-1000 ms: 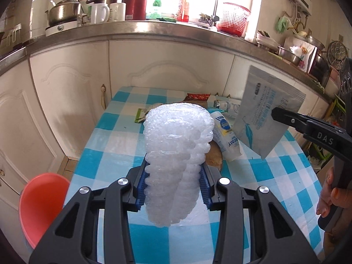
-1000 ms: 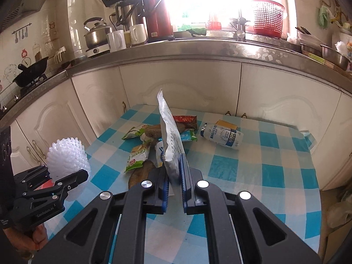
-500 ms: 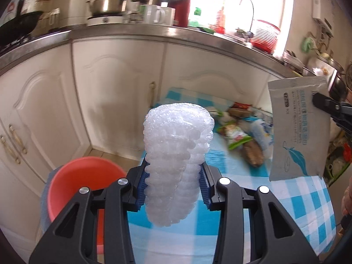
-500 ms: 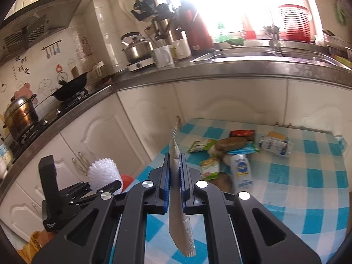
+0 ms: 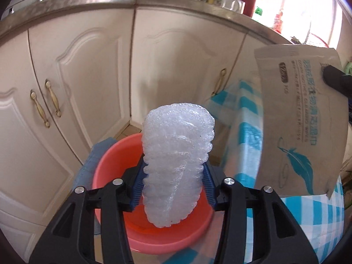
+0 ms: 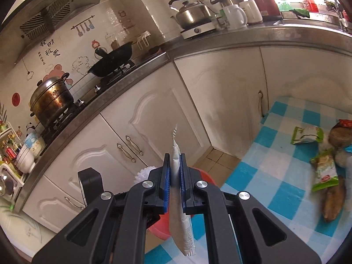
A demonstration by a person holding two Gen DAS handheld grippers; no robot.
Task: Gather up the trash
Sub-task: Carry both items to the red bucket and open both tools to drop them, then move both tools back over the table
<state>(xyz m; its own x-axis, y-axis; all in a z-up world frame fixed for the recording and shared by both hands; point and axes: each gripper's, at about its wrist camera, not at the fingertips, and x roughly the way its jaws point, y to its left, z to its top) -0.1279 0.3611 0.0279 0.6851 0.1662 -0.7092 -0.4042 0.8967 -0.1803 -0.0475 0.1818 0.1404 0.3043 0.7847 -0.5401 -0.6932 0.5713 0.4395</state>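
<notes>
Left gripper [image 5: 173,184], seen from its own camera, has a roll of bubble wrap [image 5: 176,165] standing upright between its blue pads, directly above a pink basin [image 5: 154,237] on the floor; the jaws have just been opening, yet the roll's sides seem to touch both pads, and whether they press it cannot be told. The roll hides the middle of the basin, and the gripper's arms cover its near rim. At right in this view, a white pouch [image 5: 297,121] printed with a blue feather hangs beside the checked table [image 5: 248,132]; only the tip of the right gripper shows at the frame edge on the pouch. Right gripper [image 6: 175,182], in its own view, is pressed together on that pouch [image 6: 180,224], seen edge-on, so its print is unreadable. Behind its arms only slivers of the basin [image 6: 159,228] and the roll [image 6: 143,173] appear. Wrappers [image 6: 323,171] lie on the table [image 6: 275,165] at right, blurred and partly cut off.
</notes>
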